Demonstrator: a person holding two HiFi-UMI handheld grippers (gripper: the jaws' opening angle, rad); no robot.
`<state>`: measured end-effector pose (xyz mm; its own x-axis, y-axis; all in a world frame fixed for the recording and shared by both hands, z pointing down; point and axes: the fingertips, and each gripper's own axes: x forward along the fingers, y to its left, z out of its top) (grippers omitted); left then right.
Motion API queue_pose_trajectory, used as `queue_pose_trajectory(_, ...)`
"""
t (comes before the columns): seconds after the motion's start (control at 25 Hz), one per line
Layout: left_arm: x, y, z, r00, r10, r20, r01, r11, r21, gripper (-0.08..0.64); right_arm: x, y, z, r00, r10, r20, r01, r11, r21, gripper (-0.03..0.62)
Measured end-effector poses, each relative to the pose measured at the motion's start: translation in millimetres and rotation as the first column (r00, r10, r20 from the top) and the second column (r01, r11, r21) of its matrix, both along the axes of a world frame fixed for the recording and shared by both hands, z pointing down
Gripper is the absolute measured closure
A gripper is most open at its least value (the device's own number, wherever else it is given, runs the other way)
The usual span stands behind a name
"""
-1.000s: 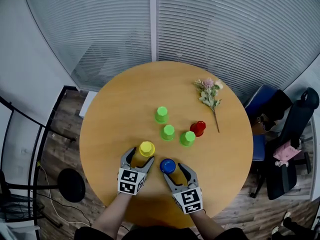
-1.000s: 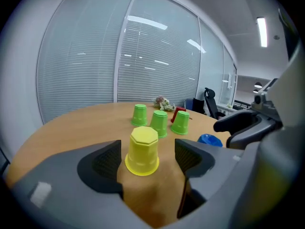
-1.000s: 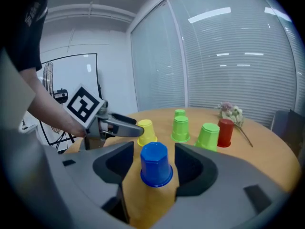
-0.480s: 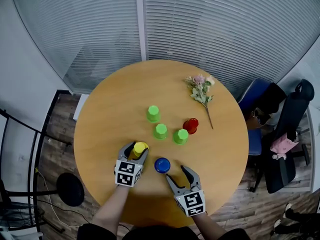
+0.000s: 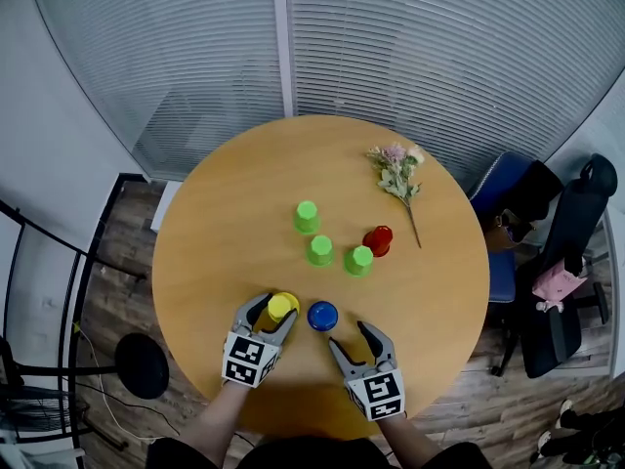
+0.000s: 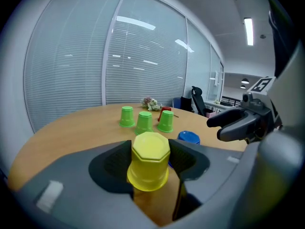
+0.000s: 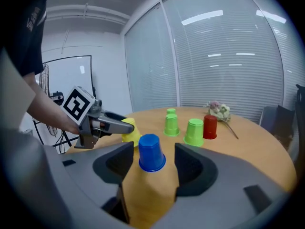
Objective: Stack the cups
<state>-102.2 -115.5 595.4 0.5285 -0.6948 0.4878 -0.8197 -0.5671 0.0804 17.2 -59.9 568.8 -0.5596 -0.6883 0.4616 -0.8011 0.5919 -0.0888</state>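
My left gripper [image 5: 270, 312] is shut on an upside-down yellow cup [image 5: 281, 306]; its jaws have just been closing, and the pads press the cup's [image 6: 150, 161] sides. An upside-down blue cup [image 5: 322, 315] stands just to its right on the round wooden table [image 5: 215, 223]. My right gripper [image 5: 349, 336] is open just behind the blue cup [image 7: 151, 152], with a gap on each side. Three green cups [image 5: 307, 217] [image 5: 319, 250] [image 5: 358, 260] and a red cup [image 5: 378, 240] stand upside down mid-table.
A small bunch of dried flowers [image 5: 395, 169] lies at the far right of the table. Office chairs [image 5: 557, 262] stand to the right of it. Glass walls with blinds [image 5: 391, 47] run behind. A round stand base [image 5: 142, 364] sits on the floor at left.
The left jaws closed on the yellow cup and drew it nearer, level with the blue cup. The right gripper pulled back a little from the blue cup.
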Motion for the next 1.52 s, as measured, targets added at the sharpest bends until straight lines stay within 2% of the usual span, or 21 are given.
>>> queue_pose_trajectory(0.24,17,17,16,0.999,0.032,-0.002,-0.032,0.999,-0.023,0.314,1,11,1,1.0,0.002,0.003,-0.002,1.0,-0.004,0.351)
queue_pose_trajectory(0.6,24,19,26,0.999,0.025,0.035,-0.024,1.0,-0.019,0.313,13,16,-1,1.0,0.016,0.005,-0.016,1.0,-0.002,0.351)
queue_pose_trajectory(0.72,25,20,25,1.0,0.02,0.022,-0.02,1.0,-0.022,0.313,12,15,-2,1.0,0.014,0.007,-0.014,1.0,0.003,0.351)
queue_pose_trajectory(0.76,24,20,23,1.0,0.018,0.011,-0.017,1.0,-0.022,0.289,12,14,-3,1.0,0.014,0.007,-0.014,1.0,0.008,0.351)
queue_pose_trajectory(0.84,21,19,17,1.0,0.001,-0.01,-0.001,1.0,-0.013,0.261,13,11,-6,1.0,0.017,0.008,-0.017,1.0,0.014,0.351)
queue_pose_trajectory(1.08,18,28,-29,0.997,-0.028,-0.069,0.032,0.998,0.056,0.258,27,-6,-9,0.999,0.038,0.012,-0.039,0.999,0.035,0.351)
queue_pose_trajectory(1.32,51,30,-71,0.989,0.019,-0.146,-0.004,0.995,0.103,0.258,40,-36,-11,0.999,0.043,-0.001,-0.043,0.998,0.053,0.351)
queue_pose_trajectory(1.52,80,24,-82,0.987,0.052,-0.154,-0.036,0.994,0.103,0.258,43,-74,-10,1.0,0.018,-0.018,-0.016,0.997,0.081,0.351)
